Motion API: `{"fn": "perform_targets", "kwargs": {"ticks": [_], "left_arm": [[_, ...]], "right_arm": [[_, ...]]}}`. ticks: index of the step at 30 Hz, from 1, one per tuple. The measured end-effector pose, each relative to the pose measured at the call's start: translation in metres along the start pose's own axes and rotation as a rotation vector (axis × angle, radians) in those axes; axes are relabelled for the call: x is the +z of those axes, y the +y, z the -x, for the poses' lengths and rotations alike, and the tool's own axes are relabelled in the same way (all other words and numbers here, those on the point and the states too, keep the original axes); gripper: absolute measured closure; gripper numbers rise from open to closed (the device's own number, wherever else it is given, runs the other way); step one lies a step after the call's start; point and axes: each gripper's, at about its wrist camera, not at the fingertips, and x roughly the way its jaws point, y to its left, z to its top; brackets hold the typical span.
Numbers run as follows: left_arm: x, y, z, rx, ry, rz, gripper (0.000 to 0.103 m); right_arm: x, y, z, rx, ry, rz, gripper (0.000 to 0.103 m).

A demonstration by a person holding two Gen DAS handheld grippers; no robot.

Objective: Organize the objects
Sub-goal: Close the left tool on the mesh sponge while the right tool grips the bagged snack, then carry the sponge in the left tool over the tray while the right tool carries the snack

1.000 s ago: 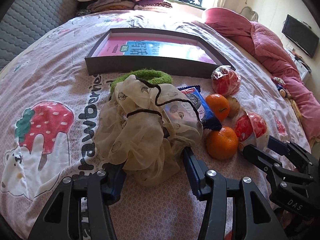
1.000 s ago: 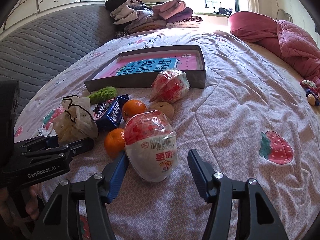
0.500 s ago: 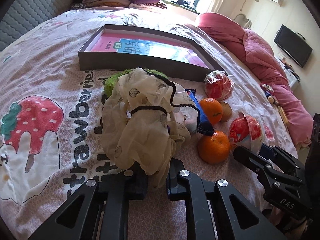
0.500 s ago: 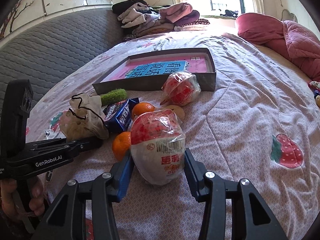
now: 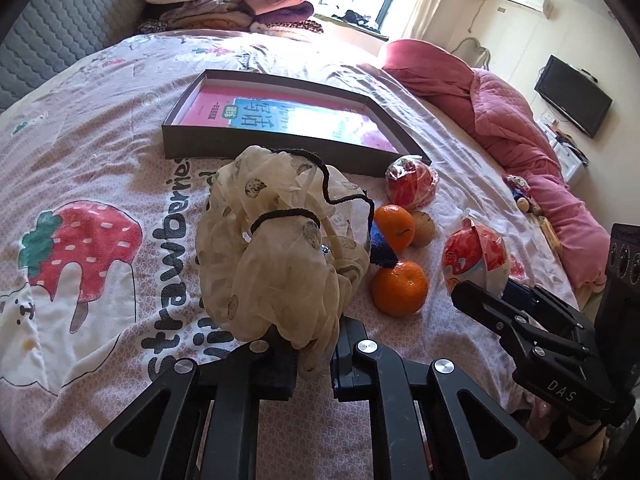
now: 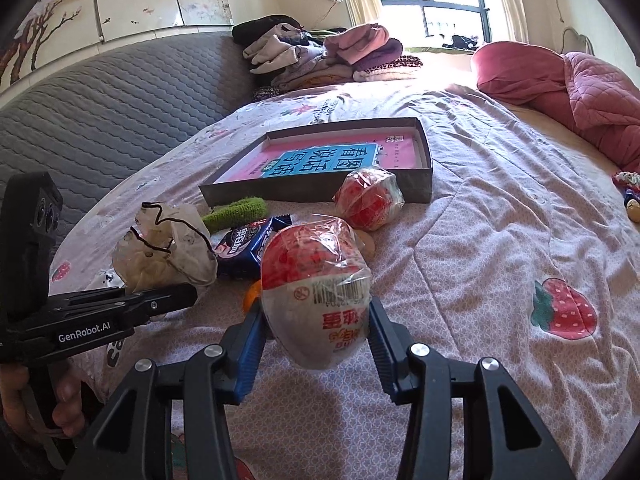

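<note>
My left gripper (image 5: 314, 360) is shut on a cream sheer scrunchie with a black cord (image 5: 276, 256) and holds it lifted off the bedspread; it also shows in the right wrist view (image 6: 164, 252). My right gripper (image 6: 316, 344) is shut on a red-and-white wrapped egg-shaped snack (image 6: 316, 292), raised above the bed; the snack shows in the left wrist view (image 5: 476, 256). A dark shallow box (image 5: 224, 152) with a pink and blue book inside lies beyond.
On the bedspread lie two oranges (image 5: 400, 288), a small brown fruit (image 5: 424, 230), a second wrapped red snack (image 5: 412, 182), a blue cookie pack (image 6: 248, 248) and a green fuzzy item (image 6: 236, 212). Folded clothes (image 6: 320, 56) and a pink quilt (image 5: 500, 116) lie farther off.
Both grippers closed from open: the left on the scrunchie, the right on the egg-shaped snack. Both items then rose off the bedspread.
</note>
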Motion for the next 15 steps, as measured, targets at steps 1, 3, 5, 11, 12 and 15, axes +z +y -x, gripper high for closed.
{"fn": "perform_targets", "kwargs": {"ticks": [1, 3, 5, 11, 12, 15], "left_arm": [[0.0, -0.001, 0.002, 0.003, -0.006, -0.006, 0.091], [0.001, -0.003, 0.006, 0.007, -0.017, -0.013, 0.091], [0.003, -0.004, 0.009, 0.01, -0.028, -0.018, 0.091], [0.009, -0.007, 0.015, 0.018, -0.053, -0.028, 0.091], [0.01, -0.007, 0.016, 0.017, -0.055, -0.03, 0.091], [0.015, -0.009, 0.016, 0.015, -0.059, -0.033, 0.091]], "right_arm": [[0.0, 0.001, 0.001, 0.0, -0.005, 0.001, 0.055], [0.001, 0.002, 0.003, 0.001, -0.014, 0.003, 0.055], [0.003, 0.003, 0.006, -0.001, -0.026, 0.005, 0.055], [0.011, 0.007, 0.011, 0.004, -0.047, 0.011, 0.055], [0.013, 0.007, 0.011, 0.008, -0.047, 0.011, 0.055], [0.02, 0.009, 0.012, 0.016, -0.057, 0.02, 0.055]]}}
